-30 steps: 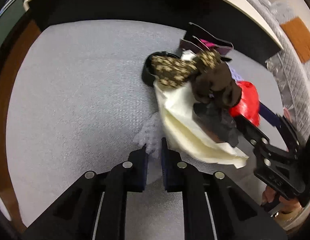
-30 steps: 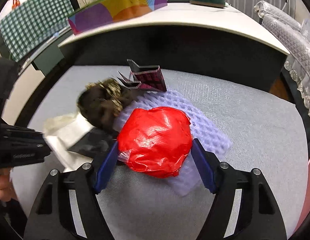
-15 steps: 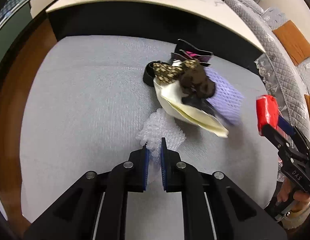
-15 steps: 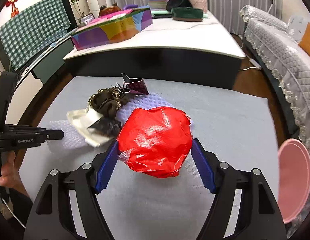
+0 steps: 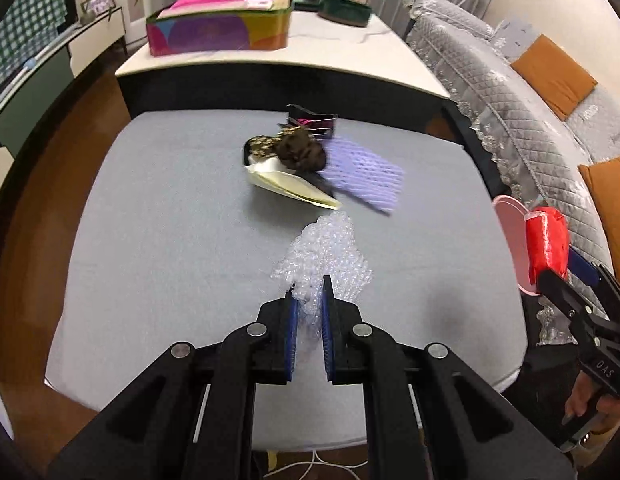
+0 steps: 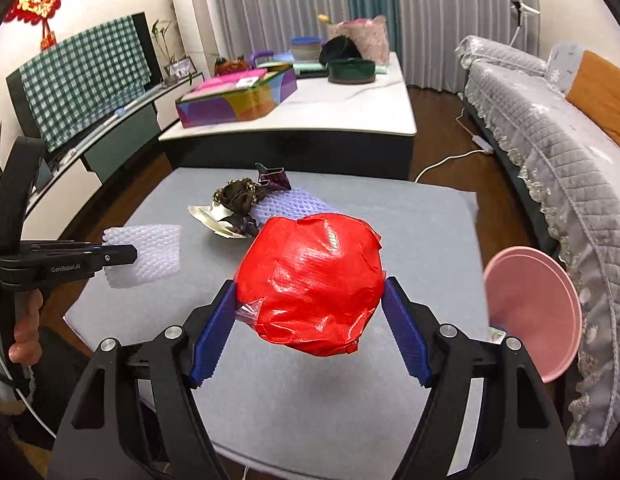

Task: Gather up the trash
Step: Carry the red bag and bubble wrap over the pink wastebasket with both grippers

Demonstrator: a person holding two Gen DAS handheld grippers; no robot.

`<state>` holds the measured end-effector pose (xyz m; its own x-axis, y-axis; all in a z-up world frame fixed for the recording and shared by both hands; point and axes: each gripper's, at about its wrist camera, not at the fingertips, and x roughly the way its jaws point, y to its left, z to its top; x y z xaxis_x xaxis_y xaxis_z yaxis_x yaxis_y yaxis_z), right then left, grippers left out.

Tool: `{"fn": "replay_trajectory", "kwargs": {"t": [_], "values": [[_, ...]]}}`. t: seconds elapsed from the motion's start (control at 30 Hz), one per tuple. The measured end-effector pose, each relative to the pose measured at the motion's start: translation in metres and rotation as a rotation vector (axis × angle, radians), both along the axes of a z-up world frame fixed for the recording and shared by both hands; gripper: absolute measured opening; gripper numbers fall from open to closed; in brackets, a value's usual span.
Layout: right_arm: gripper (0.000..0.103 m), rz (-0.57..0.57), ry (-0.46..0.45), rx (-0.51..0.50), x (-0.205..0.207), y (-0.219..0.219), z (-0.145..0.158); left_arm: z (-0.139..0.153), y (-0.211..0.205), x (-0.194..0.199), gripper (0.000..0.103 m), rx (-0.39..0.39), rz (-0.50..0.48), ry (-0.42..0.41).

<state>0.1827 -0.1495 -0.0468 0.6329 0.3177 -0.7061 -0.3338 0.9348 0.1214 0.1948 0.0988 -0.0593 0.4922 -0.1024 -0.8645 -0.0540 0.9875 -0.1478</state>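
Grey padded surface (image 5: 158,248) fills the middle of the room, a low square top with a soft cover, bare over most of its area. Trash pile sits toward its far side: brown crumpled wrapper (image 5: 300,150), cream paper sheet (image 5: 290,188) under it, purple foam net (image 5: 364,178) just beside, dark folded packet (image 5: 312,120) at the back edge of the heap.

Left gripper (image 5: 308,302) is pinched nearly closed on a sheet of bubble wrap (image 5: 330,254); in the right wrist view the wrap (image 6: 146,254) hangs off the fingertips, clear of the grey cover. Right gripper (image 6: 310,308) stands wide, both blue pads pressed on a red crumpled plastic ball (image 6: 310,284), held above the surface. From the left wrist view the same ball (image 5: 548,240) sits off the right edge of the cover, next to a pink bin (image 5: 510,240). Bin rim (image 6: 534,304) is just beside the cover's right edge, between it and the sofa.

Behind: white-topped table (image 6: 350,108) with a colourful box (image 6: 238,100) and a dark green bowl (image 6: 350,70). Grey quilted sofa (image 6: 550,152) on the right with orange cushions (image 5: 558,76). Grey curtains (image 6: 278,4) at the back, checked cloth (image 6: 86,80) over a screen on the left, brown wood floor (image 5: 42,152) around.
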Motion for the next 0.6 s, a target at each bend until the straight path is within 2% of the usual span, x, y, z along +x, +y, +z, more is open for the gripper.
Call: {"fn": "replay_trajectory", "kwargs": {"t": [0.3,0.6], "values": [[0.072,-0.088,-0.037,0.069,-0.032,-0.056,0.014,0.034,-0.067,-0.023,0.010,0.024,-0.113,-0.064],[0.072,-0.220,-0.054,0.115,-0.035,-0.123,0.022,0.045,-0.144,-0.004,0.010,0.059,-0.233,-0.063]]}}
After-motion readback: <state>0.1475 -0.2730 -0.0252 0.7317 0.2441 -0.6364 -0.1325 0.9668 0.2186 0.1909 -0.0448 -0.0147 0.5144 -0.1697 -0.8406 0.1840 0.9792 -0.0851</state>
